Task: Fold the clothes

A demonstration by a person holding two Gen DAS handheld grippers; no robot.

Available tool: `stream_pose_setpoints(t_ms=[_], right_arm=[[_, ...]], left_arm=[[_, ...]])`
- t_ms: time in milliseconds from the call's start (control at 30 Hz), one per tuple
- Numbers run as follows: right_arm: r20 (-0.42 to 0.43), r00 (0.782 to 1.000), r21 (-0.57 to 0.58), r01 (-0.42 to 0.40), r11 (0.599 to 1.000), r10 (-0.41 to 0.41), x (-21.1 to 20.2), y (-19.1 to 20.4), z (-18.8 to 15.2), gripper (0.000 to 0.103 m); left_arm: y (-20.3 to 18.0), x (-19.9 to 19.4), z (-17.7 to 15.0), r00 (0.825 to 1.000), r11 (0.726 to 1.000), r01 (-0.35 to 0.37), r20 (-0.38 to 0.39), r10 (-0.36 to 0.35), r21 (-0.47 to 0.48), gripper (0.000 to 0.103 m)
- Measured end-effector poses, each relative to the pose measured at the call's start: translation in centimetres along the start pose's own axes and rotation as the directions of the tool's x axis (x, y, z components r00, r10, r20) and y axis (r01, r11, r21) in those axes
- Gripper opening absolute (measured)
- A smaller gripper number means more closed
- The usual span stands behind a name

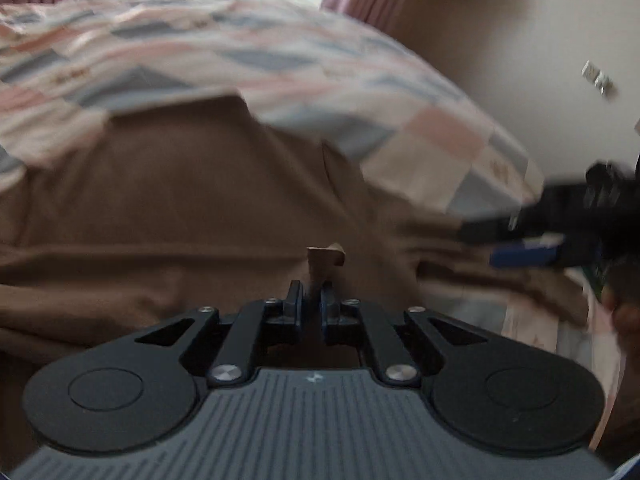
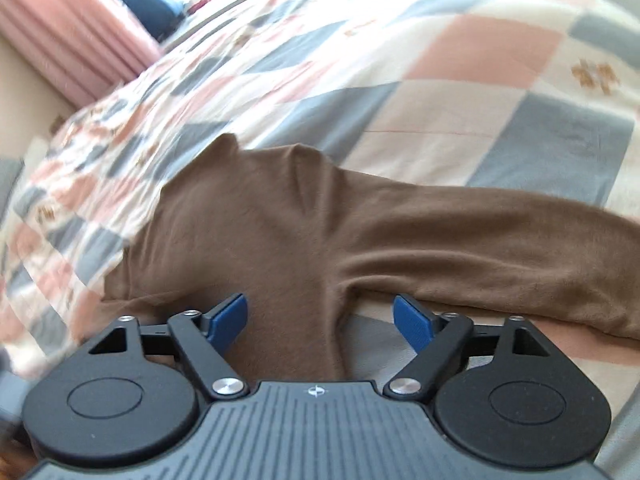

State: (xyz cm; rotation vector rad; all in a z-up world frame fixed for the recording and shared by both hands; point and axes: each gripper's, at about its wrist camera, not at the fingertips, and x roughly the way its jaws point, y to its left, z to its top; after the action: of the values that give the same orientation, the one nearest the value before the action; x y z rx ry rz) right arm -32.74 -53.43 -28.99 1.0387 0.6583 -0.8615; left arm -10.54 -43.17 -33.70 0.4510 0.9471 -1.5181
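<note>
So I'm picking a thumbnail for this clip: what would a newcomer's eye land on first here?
The brown long-sleeved top spread flat on the pink, grey and cream checked bedspread stands out first, one sleeve stretched off to the right. Next, the left hand-held gripper is shut on a pinch of the brown fabric, while the right hand-held gripper hangs open, its blue pads straddling the top near the armpit.
</note>
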Motion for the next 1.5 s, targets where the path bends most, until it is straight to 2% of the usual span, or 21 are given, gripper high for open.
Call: stream_pose_setpoints(t_ms=[33,100,133,167,200,267,300,400,533,567,600,633,700,833,967,1100,1200,1333,1367,1433,1500], right_arm=[[-0.009,0.999,0.027,-0.042,0.999,0.042,0.3,-0.6,0.1,0.078],[-0.025,0.990,0.090,-0.138,0.986,0.141,1.0,-1.8,0.3,0.068],[-0.039,0.977,0.137,-0.205,0.969,0.212,1.6,-2.3,0.3,0.062],[-0.055,0.959,0.188,-0.265,0.946,0.279,2.3,-2.8,0.2,0.059],[-0.073,0.943,0.230,-0.300,0.926,0.324,3.3,-3.1,0.1,0.053],[-0.110,0.921,0.299,-0.327,0.896,0.373,5.4,-3.3,-0.2,0.051],[-0.129,0.916,0.323,-0.322,0.890,0.379,6.5,-3.4,-0.4,0.051],[-0.162,0.929,0.330,-0.267,0.906,0.333,8.8,-3.2,-0.7,0.049],[-0.154,0.940,0.270,-0.257,0.928,0.305,10.7,-2.5,-0.3,0.042],[-0.152,0.940,0.257,-0.261,0.931,0.305,11.1,-2.2,-0.2,0.037],[-0.154,0.938,0.242,-0.270,0.932,0.311,11.5,-1.9,-0.1,0.012],[-0.162,0.934,0.214,-0.281,0.936,0.317,11.8,-1.3,0.1,0.004],[-0.166,0.930,0.124,-0.310,0.943,0.327,11.6,0.3,0.7,0.003],[-0.046,0.935,-0.066,-0.355,0.932,0.353,7.4,3.4,3.6,0.003],[0.070,0.951,-0.114,-0.291,0.950,0.300,4.1,2.4,6.5,0.002],[-0.008,0.985,0.004,-0.175,0.985,0.175,6.3,-1.6,7.1,0.003],[-0.033,0.987,0.011,-0.155,0.988,0.156,7.2,-2.1,6.6,0.003],[0.000,0.982,0.055,-0.186,0.981,0.186,6.5,-2.9,7.0,0.003],[-0.022,0.987,0.049,-0.161,0.986,0.162,6.8,-2.8,7.2,0.006],[-0.085,0.994,0.023,-0.062,0.998,0.064,7.6,-2.7,7.6,0.024],[-0.101,0.994,-0.017,0.033,0.999,-0.035,7.8,-2.1,8.0,0.032]], left_arm=[[-0.3,1.5,-1.0,0.998,1.000,-0.005,-0.062,0.005,0.009,0.007],[-0.6,0.2,-2.8,0.999,1.000,-0.016,-0.034,0.016,0.024,0.011],[-0.6,-0.7,-3.1,0.999,1.000,0.002,-0.033,-0.001,0.018,0.020],[-0.5,-1.8,-3.0,0.999,1.000,0.013,-0.030,-0.013,0.004,0.023],[-0.4,-2.9,-2.9,1.000,1.000,0.011,-0.018,-0.011,-0.006,0.026],[0.5,-4.5,-2.7,1.000,1.000,-0.010,-0.011,0.010,-0.018,0.026],[1.2,-5.1,-2.7,1.000,0.999,-0.030,-0.011,0.030,-0.029,0.026],[3.3,-6.1,-2.2,0.995,0.993,-0.099,-0.010,0.098,-0.071,0.026],[6.3,-7.5,-2.1,0.984,0.973,-0.177,-0.006,0.178,-0.146,0.026],[7.2,-7.7,-2.3,0.982,0.967,-0.186,-0.007,0.188,-0.176,0.026],[8.0,-8.0,-2.3,0.981,0.960,-0.191,-0.008,0.193,-0.203,0.026],[8.8,-8.1,-2.3,0.979,0.953,-0.200,-0.007,0.204,-0.227,0.026],[10.1,-9.3,-2.5,0.973,0.941,-0.221,0.002,0.229,-0.257,0.025],[12.6,-10.9,-1.7,0.965,0.928,-0.236,0.044,0.259,-0.290,0.024],[14.9,-11.8,-0.2,0.951,0.921,-0.261,0.089,0.297,-0.288,0.013],[17.4,-11.0,1.1,0.946,0.910,-0.272,0.088,0.312,-0.313,0.013],[19.3,-9.8,1.7,0.952,0.895,-0.262,0.053,0.300,-0.361,0.014],[21.5,-9.6,1.1,0.966,0.840,-0.208,0.029,0.257,-0.501,0.014],[21.8,-9.6,0.8,0.969,0.827,-0.196,0.023,0.244,-0.527,0.016],[21.9,-9.6,0.0,0.970,0.805,-0.199,0.005,0.244,-0.559,0.019],[22.0,-9.7,-0.8,0.969,0.780,-0.208,-0.013,0.249,-0.589,0.023]])
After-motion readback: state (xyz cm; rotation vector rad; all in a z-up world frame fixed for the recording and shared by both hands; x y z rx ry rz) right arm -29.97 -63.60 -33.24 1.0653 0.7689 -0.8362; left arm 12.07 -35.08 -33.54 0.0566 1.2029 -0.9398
